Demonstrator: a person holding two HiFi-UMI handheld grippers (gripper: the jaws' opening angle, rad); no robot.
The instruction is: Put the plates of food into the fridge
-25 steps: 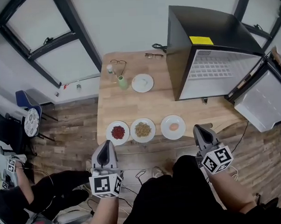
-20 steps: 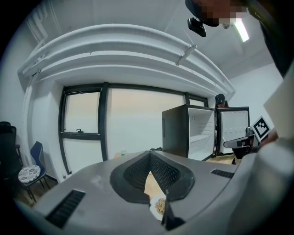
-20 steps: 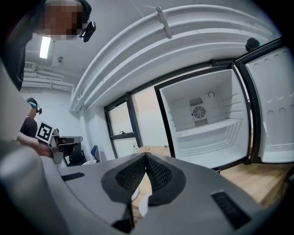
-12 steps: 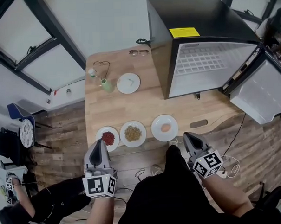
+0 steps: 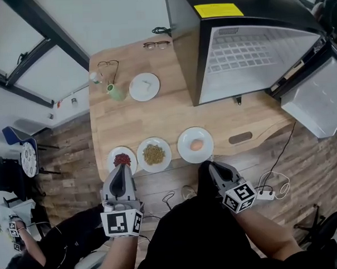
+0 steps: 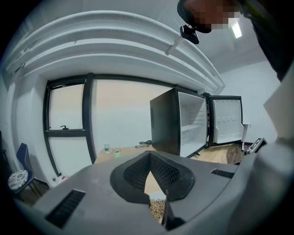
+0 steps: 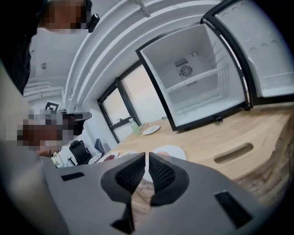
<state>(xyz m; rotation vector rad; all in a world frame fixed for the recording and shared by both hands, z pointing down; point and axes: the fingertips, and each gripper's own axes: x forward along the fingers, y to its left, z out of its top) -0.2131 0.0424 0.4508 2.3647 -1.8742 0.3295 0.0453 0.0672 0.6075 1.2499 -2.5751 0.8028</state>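
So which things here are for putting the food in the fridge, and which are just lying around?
For the job:
plate of red food
plate of brown grains
plate with a pale orange lump
open fridge

Just lying about:
glasses near the fridge
glasses near the cup
green cup
small clear bottle
far white plate, contents unclear
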